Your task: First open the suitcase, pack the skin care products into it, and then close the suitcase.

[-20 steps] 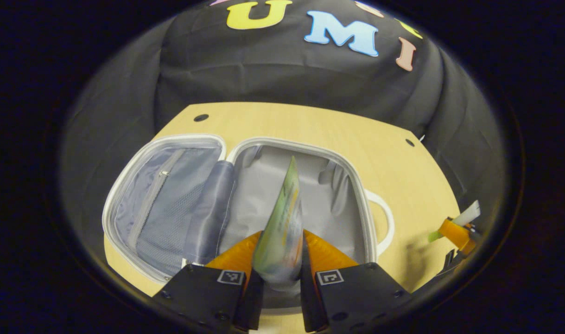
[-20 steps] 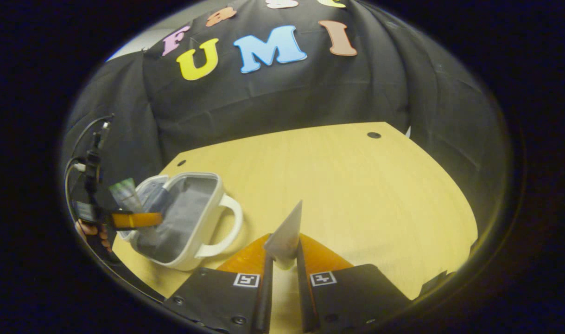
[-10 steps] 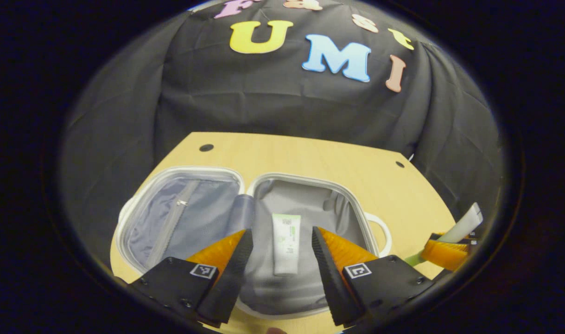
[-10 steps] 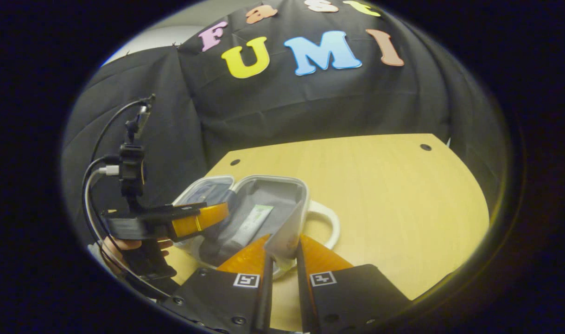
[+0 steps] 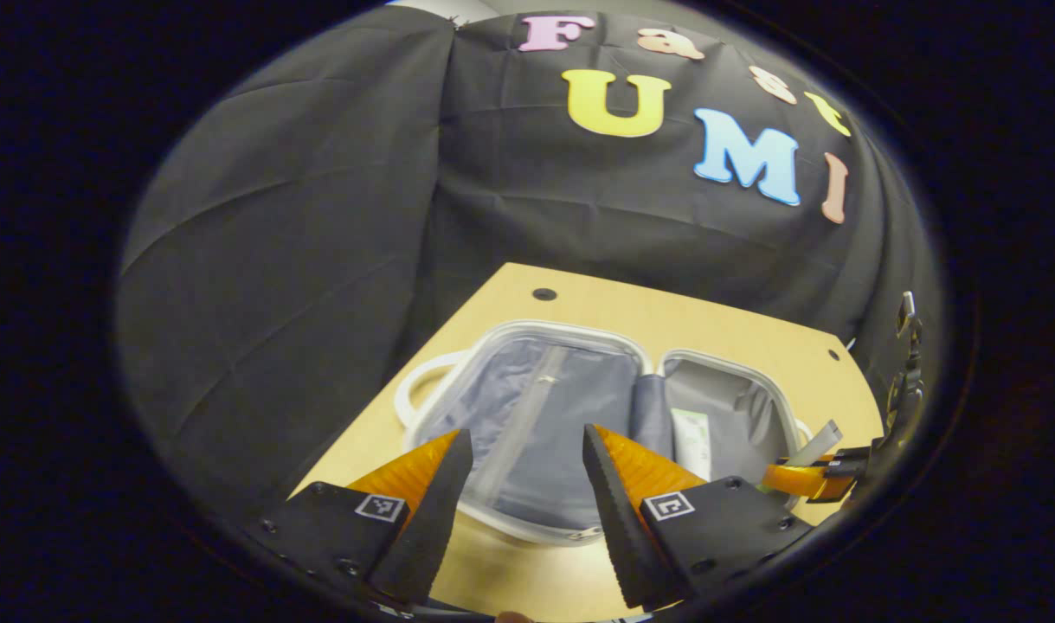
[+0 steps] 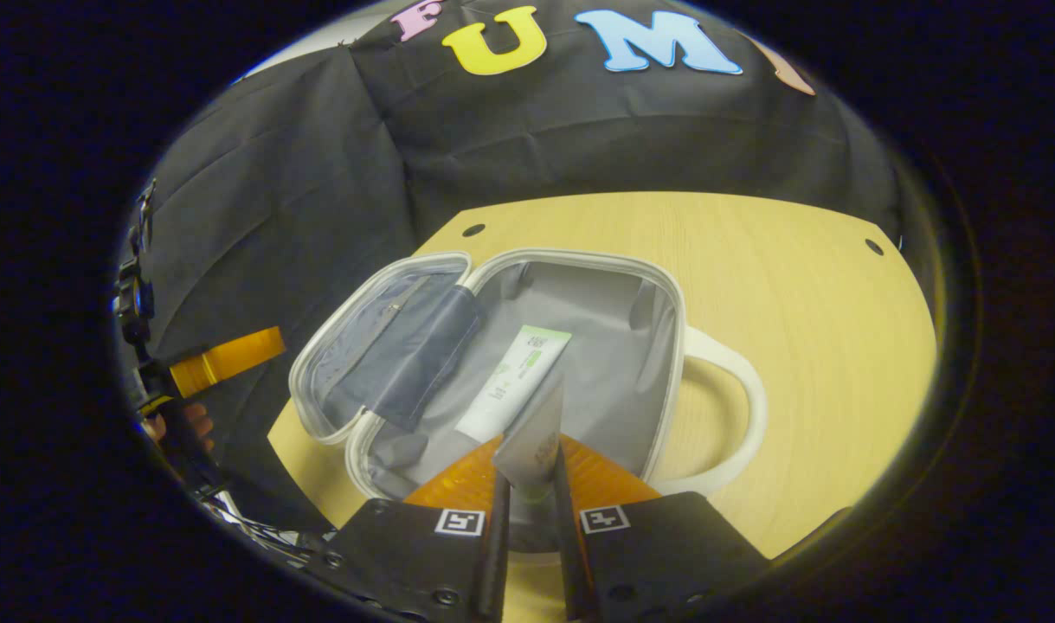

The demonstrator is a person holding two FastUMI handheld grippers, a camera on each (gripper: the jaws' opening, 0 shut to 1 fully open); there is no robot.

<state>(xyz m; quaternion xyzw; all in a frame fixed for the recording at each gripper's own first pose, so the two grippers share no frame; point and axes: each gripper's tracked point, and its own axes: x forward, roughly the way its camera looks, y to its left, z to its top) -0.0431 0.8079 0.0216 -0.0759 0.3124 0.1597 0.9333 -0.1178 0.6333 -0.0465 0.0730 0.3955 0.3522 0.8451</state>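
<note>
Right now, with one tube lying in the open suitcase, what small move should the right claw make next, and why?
Probably lower and open the right claw to drop its tube. It is held over the grey compartment of the open suitcase, beside the tube already lying there. The left claw is open, holding nothing.

1. I see the white suitcase (image 6: 665, 294) lying open flat on the table.
2. A green-and-white tube (image 6: 514, 381) lies in its grey half.
3. My right gripper (image 6: 531, 484) pinches a second tube (image 6: 536, 433).
</note>
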